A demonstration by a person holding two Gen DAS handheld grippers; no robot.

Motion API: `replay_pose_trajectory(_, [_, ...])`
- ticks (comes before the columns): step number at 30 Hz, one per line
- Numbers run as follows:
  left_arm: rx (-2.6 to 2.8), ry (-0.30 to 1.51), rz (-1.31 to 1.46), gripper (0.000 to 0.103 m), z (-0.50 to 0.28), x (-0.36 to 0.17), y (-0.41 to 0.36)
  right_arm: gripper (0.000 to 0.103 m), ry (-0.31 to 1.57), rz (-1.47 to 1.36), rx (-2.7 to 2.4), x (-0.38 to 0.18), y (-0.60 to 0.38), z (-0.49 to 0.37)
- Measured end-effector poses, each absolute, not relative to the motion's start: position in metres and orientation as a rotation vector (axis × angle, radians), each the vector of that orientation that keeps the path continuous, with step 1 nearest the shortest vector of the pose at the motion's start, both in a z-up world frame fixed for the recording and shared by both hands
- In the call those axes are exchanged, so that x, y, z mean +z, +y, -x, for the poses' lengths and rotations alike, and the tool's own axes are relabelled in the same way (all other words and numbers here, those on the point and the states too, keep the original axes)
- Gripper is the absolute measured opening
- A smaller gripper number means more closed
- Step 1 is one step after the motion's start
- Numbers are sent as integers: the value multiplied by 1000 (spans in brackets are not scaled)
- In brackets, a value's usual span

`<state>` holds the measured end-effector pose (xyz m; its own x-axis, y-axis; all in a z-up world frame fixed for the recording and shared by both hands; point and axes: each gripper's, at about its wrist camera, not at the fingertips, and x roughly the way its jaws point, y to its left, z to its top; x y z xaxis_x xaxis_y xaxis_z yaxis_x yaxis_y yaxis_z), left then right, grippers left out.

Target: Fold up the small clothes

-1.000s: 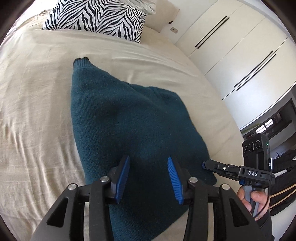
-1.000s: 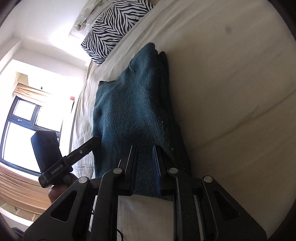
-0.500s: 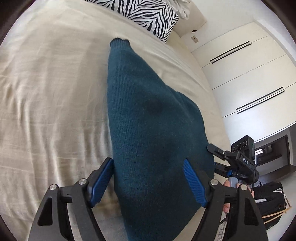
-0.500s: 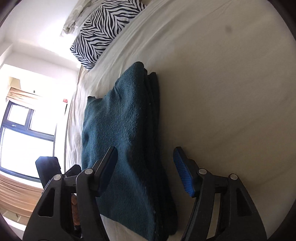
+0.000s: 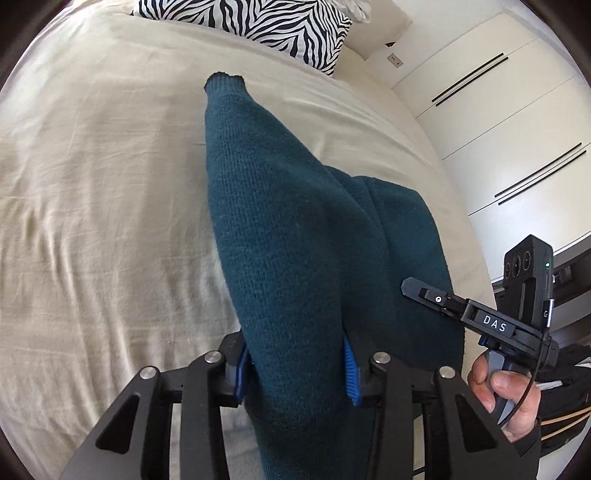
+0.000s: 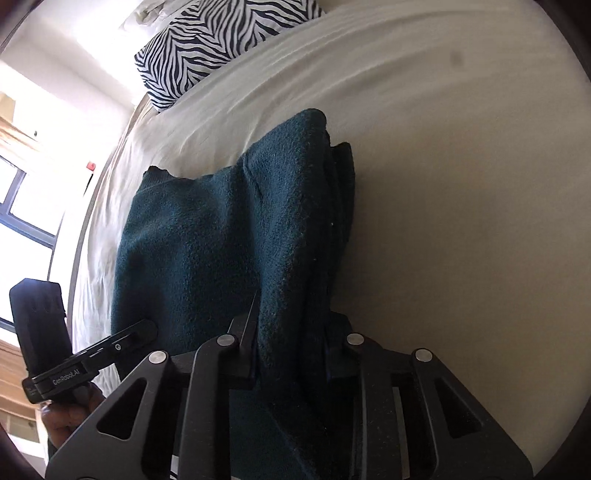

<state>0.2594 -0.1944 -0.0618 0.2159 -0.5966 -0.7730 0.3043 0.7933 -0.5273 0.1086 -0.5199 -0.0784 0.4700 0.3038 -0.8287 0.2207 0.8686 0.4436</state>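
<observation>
Both grippers are clamped on the teal sweater's near edge: left gripper (image 5: 295,365) pinching a thick fold, right gripper (image 6: 291,350) too, its pads buried in knit. The sweater (image 5: 295,229) lies on the bed (image 5: 92,221), its near end cut off; zebra pillow (image 5: 258,22) sits beyond it.

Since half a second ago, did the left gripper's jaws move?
Yes. The left gripper has closed onto the teal sweater, bunching it into a ridge on the bedsheet.

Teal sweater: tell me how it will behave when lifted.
The teal sweater will probably sag; it bunches between the left gripper pads. Thick knit layers in the right gripper suggest some weight. The fuzzy surface should resist slipping.
</observation>
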Motion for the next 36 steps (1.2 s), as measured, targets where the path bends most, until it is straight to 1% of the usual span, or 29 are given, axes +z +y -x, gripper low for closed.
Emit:
replay_pose_trajectory(5, [-637,1118,237,42,-218,-25,-154,21,1048,-417,89,-35,-464,-80])
replay_pose_trajectory(7, [-630,1092,212,42,-200,-14,-132,21,1028,-406,117,-23,-440,-66])
replay_pose_trajectory(10, [-613,1070,179,42,-172,-3,-100,21,1009,-393,166,-10,-401,-45])
replay_pose_trajectory(15, [-552,1052,147,42,-129,-3,-50,21,999,-384,230,-7,-334,-19])
replay_pose_trajectory(18, [-511,1068,135,42,-111,-14,-26,21,1015,-378,262,-16,-296,-6])
replay_pose_trajectory(22, [-461,1120,132,42,-103,-44,-8,20,1052,-369,259,-39,-268,5])
replay_pose_trajectory(25, [-436,1130,114,46,-100,-62,-6,21,1082,-370,209,-63,-262,6])
replay_pose_trajectory(30, [-425,1123,116,51,-99,-69,-4,22,1103,-636,260,-97,-300,20])
replay_pose_trajectory(36, [-415,1114,112,54,-99,-73,-7,24,1097,-764,301,-120,-314,19])
